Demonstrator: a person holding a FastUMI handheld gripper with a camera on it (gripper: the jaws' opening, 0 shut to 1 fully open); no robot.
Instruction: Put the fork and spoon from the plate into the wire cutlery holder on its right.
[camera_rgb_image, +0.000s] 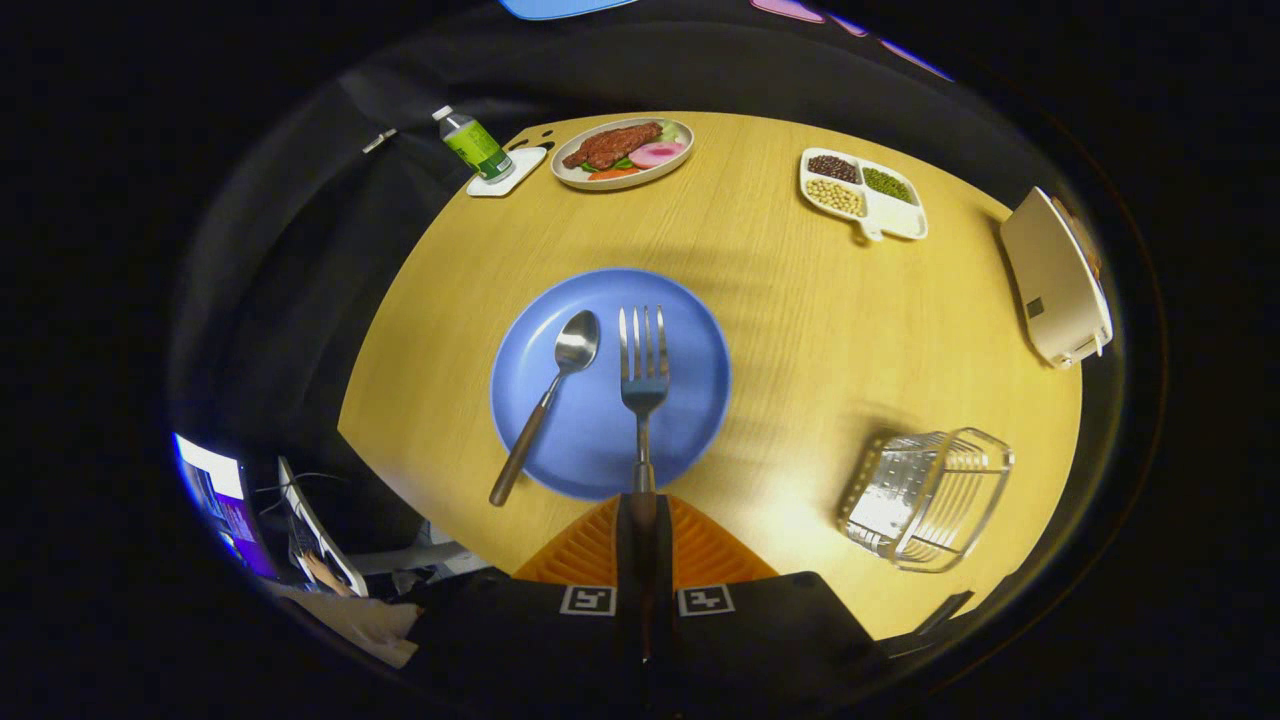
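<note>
Gripper (641, 530) sits high over the near edge of the table (800, 330), looking down and fwd. Its two fingers are pressed in on the fork's dark handle, which runs back betw. them; no gap to either side of the handle, so it's pinching the fork (643, 375). Fork sticks straight out ahead of the fingers, tines pointing away, head over the blue plate (690, 330). Can't tell if the fork is lifted or touching the plate.

Spoon (555, 390) lies on the same plate just left of the fork, apart from it, bowl up and away, wooden handle angled back-left so its end hangs past the plate rim over the table.

Wire holder (925, 495) stands on the table to the right of the plate and fingers, well apart from both, near the table's near-right edge. Looks empty.

Farther right, a white appliance (1055, 280) at the table edge. Far side: white divided tray (866, 190) w/ beans, an oval dish (622, 152) w/ meat and veg, and a bottle (473, 145) w/ green label standing on a white coaster (507, 172).

Left of the fingers, below table level: a lit screen (215, 495).
</note>
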